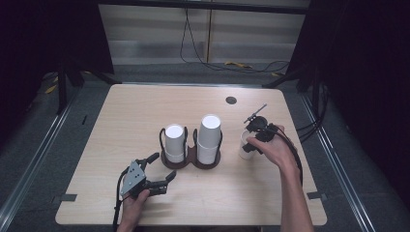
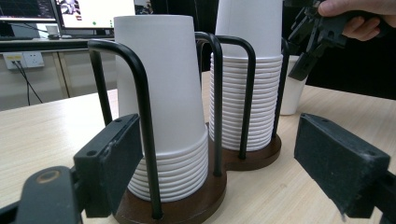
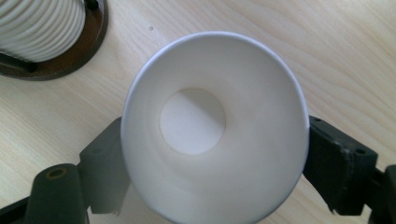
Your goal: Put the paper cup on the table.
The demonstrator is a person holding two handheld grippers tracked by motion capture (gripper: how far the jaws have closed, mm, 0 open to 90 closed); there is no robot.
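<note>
The right gripper [image 1: 255, 137] points down over a lone cup [image 3: 212, 126] standing mouth-up on the worktop [image 1: 121, 121] beside the rack [image 1: 189, 159], its fingers around the cup; whether they press, I cannot tell. The left gripper [image 1: 162, 169] rests open near the rack, probably waiting.

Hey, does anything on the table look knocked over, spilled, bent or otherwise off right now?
Nothing stands out. Both stacks of paper cups sit upright in the wooden holder, and the single cup stands upright, empty and undented on the table between the right tongs.
</note>
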